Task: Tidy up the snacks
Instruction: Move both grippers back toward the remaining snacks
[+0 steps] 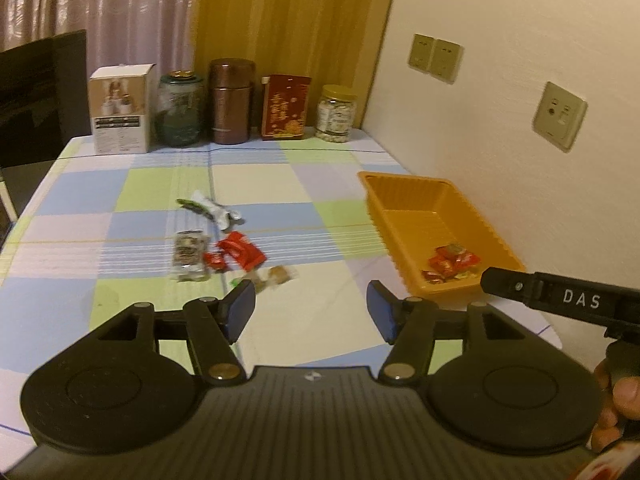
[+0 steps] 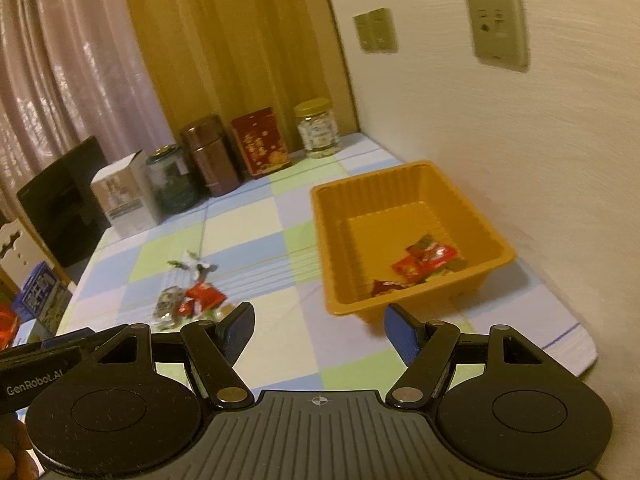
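**Orange tray part-filled, loose snacks on the checked cloth**

The orange tray [image 1: 404,196] sat on the right side of the table, close to the wall, on the checked tablecloth [image 1: 256,176]. It held a small heap of red-wrapped snacks [image 1: 452,262] gathered in its near corner, against the near wall; the rest of its floor showed bare ribbed plastic. From the right wrist view the same tray [image 2: 332,240] held the red packets [image 2: 424,260] toward its near right part, with one smaller red piece [image 2: 384,286] lying a little apart from them, nearer the front wall.

The loose snacks lay well apart from the tray, out on the middle of the cloth. Among them were a white and green wrapper [image 1: 212,210] farthest back, a clear packet with a speckled filling [image 1: 188,256], red packets [image 1: 240,254] just beside it, and a pale brown sweet in clear wrap [image 1: 278,276] nearest the left gripper.

Along the far edge of the table stood a row of containers: a white carton [image 1: 120,110], a green glass jar [image 1: 180,110], a brown canister [image 1: 232,102], a red box with gold print [image 1: 285,106], and a clear jar with a yellow lid [image 1: 337,114] full of pale pieces. What the others held could not be told.

The left gripper [image 1: 311,312] hovered above the cloth with its blue-padded fingers spread wide and nothing between them. The right gripper [image 2: 320,334] likewise had its fingers wide apart and empty, just before the tray's near wall.
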The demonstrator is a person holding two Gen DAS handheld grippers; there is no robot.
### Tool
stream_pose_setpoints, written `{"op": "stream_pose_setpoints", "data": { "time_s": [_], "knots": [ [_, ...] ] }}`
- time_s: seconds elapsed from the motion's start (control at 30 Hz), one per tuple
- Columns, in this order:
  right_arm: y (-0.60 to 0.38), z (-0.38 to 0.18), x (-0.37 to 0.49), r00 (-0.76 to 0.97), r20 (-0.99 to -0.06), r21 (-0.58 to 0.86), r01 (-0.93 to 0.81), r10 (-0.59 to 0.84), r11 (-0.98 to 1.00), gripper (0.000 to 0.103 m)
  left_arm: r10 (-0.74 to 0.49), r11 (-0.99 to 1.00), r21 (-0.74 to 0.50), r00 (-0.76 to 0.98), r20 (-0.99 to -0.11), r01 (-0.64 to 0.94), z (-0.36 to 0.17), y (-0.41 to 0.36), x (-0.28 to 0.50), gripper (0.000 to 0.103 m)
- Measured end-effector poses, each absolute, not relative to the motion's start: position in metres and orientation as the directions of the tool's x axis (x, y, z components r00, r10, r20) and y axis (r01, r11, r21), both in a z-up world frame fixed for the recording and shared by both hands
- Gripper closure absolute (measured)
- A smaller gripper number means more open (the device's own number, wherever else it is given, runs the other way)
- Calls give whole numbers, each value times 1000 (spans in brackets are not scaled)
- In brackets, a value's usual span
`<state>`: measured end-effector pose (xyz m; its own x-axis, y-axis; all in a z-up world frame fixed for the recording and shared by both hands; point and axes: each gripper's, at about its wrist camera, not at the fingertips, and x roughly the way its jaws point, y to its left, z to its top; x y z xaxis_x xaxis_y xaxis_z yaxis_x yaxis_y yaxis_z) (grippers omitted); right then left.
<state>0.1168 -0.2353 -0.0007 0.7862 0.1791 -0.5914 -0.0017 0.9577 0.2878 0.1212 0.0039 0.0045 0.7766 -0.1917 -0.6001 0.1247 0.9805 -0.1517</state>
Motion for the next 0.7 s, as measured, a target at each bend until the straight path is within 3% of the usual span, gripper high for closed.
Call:
{"op": "stream_pose_setpoints", "data": {
  "time_s": [0.7],
  "knots": [
    [-164, -38, 164, 746, -588, 302, -156, 313, 940, 32, -56, 994, -110, 765, -641, -20, -26, 87, 152, 45]
  ]
}}
